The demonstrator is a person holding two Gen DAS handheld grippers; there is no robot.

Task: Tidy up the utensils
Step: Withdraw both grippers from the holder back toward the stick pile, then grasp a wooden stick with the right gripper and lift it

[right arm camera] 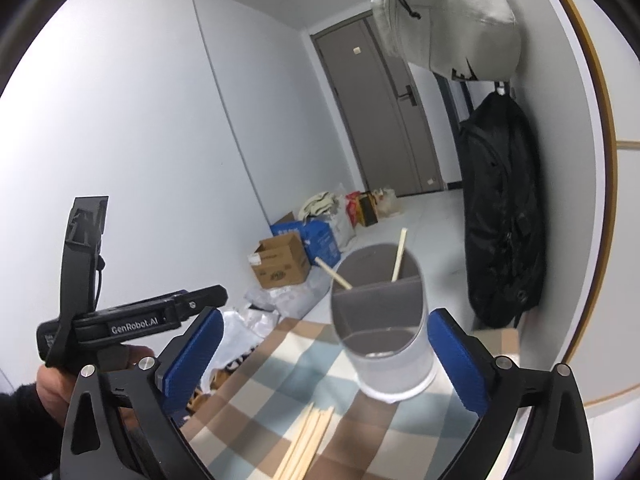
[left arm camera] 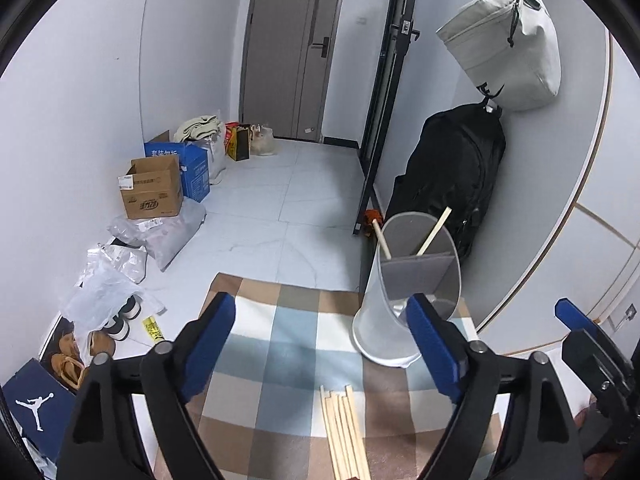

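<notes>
Loose chopsticks [left arm camera: 346, 432] lie on the checked mat [left arm camera: 280, 340] between the wide-open, empty left gripper [left arm camera: 320, 344]; the cup [right arm camera: 384, 320] stands ahead of the equally wide, empty right gripper [right arm camera: 324, 356].

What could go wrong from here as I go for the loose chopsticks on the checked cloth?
1. The chopsticks lie bunched together; the open left gripper may pinch several at once.
2. The translucent holder looks light and stands near the cloth's edge; a bump from the open right gripper might tip it, spilling the two chopsticks inside.
3. Both grippers sit close together and could collide.
</notes>
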